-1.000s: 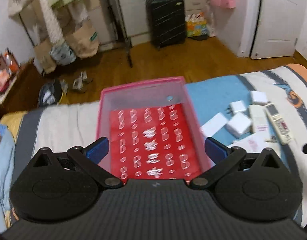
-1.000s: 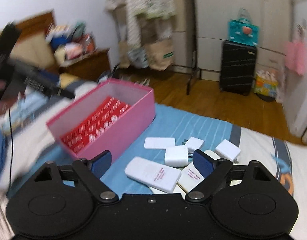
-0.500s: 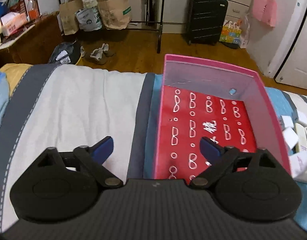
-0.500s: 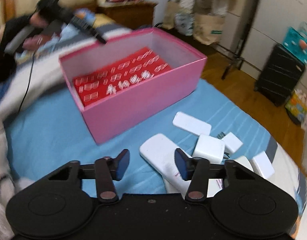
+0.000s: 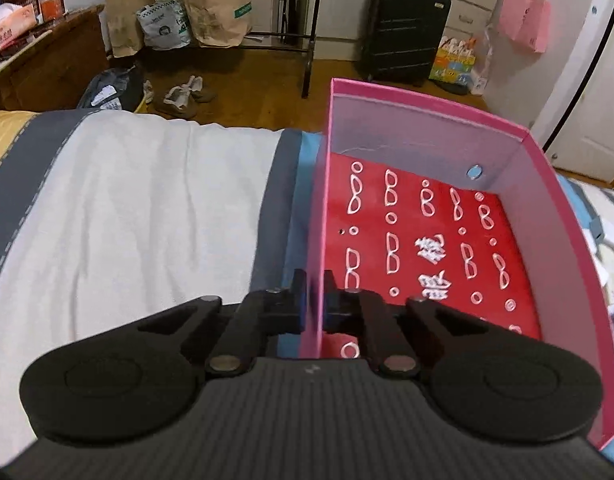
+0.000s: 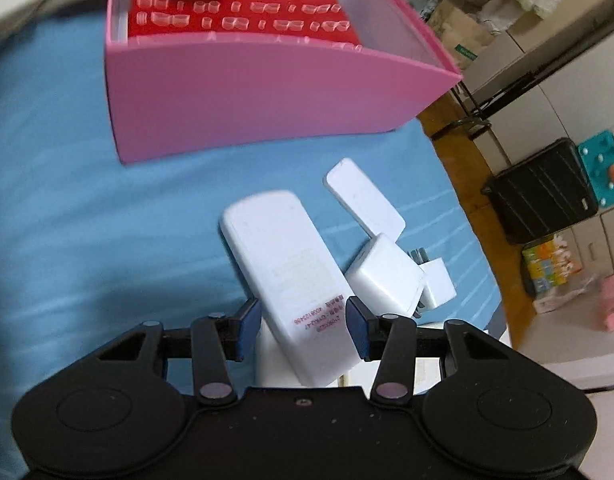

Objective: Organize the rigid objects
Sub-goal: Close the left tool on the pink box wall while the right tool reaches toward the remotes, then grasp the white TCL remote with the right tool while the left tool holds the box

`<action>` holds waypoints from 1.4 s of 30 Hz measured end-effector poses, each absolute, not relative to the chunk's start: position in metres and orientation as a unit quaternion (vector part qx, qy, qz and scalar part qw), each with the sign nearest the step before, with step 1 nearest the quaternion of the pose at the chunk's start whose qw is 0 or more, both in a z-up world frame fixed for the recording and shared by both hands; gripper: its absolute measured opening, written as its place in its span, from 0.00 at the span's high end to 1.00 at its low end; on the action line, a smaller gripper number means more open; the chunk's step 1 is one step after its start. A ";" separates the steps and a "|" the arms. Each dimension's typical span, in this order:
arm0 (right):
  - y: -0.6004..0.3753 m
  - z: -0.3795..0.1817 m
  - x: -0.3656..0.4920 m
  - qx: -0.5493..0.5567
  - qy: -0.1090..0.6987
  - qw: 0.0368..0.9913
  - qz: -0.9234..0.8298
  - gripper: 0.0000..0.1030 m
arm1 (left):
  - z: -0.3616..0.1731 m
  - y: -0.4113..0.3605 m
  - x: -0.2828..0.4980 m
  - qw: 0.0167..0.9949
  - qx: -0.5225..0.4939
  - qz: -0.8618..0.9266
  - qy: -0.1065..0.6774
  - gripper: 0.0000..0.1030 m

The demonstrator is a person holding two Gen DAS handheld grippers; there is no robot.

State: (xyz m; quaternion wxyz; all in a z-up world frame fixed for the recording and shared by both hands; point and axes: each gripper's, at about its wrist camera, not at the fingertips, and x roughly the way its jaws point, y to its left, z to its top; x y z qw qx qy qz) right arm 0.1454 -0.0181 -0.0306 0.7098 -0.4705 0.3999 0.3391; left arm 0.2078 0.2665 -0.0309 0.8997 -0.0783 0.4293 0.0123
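An open pink box (image 5: 547, 216) with a red patterned floor sits on the bed. My left gripper (image 5: 315, 296) is shut on its left wall, one finger outside and one inside. In the right wrist view the same pink box (image 6: 247, 96) stands beyond a pile of white items. My right gripper (image 6: 303, 320) is shut on a white remote (image 6: 283, 256) that lies label side up, with the blue pads (image 6: 249, 320) against its long edges. Beside it lie a flat white slab (image 6: 363, 200), a white charger block (image 6: 383, 276) and a smaller plug (image 6: 439, 280).
The bed cover is white and grey (image 5: 139, 216) on the left and blue (image 6: 67, 220) under the box. Past the bed's edge are a wooden floor, shoes (image 5: 183, 96), paper bags (image 5: 219, 12), a black suitcase (image 5: 403, 28) and a wooden side table (image 5: 35, 52).
My left gripper came down at the box's left wall and shut on it. My right gripper dropped toward the pile, rolled, and closed around the white remote.
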 end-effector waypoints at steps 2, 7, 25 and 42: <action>-0.015 -0.035 0.144 -0.485 0.388 0.707 0.339 0.46 | -0.032 0.266 0.208 0.903 -0.073 0.013 0.424 0.95; -0.009 -0.043 0.143 -0.502 0.370 0.708 0.332 0.36 | -0.035 0.269 0.210 0.905 -0.086 0.012 0.416 0.95; -0.082 -0.002 0.242 0.062 0.575 0.785 0.221 0.80 | -0.037 0.285 0.213 0.887 -0.144 0.007 0.438 0.91; -0.087 -0.019 0.256 0.072 0.587 0.779 0.208 0.74 | -0.037 0.278 0.213 0.868 -0.110 0.002 0.485 0.92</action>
